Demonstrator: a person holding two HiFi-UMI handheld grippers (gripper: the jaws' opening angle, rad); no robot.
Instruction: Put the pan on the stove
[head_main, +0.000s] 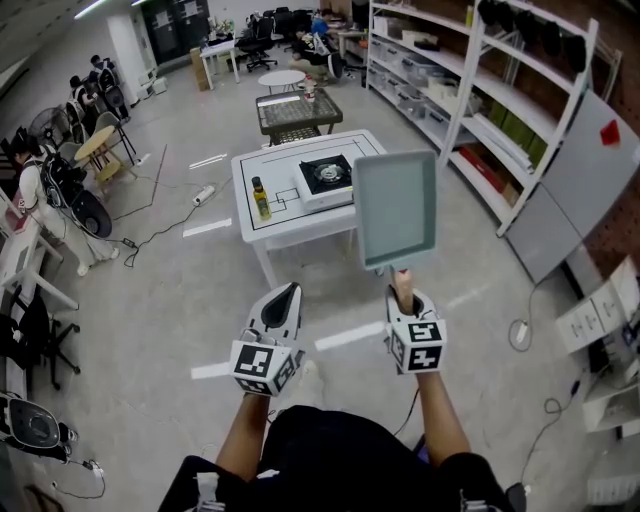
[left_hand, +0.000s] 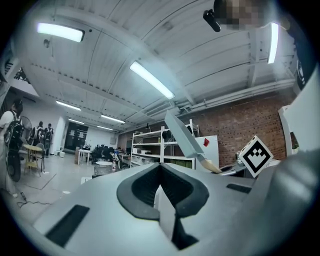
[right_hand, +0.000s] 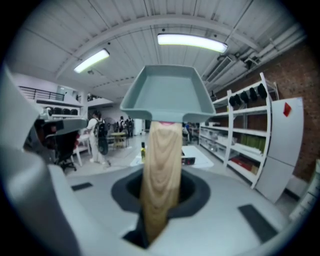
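Observation:
A square grey-green pan with a wooden handle is held up in the air, well short of the white table. My right gripper is shut on the handle, and the pan's tray rises straight ahead of its camera. A portable stove with a black burner sits on the table's right half. My left gripper hangs shut and empty, level with the right one. From the left gripper view the pan shows edge-on to the right.
A bottle stands on the table's left part. A mesh cart is behind the table. White shelving runs along the right. Chairs, a round table and a person are at the left. Cables lie on the floor.

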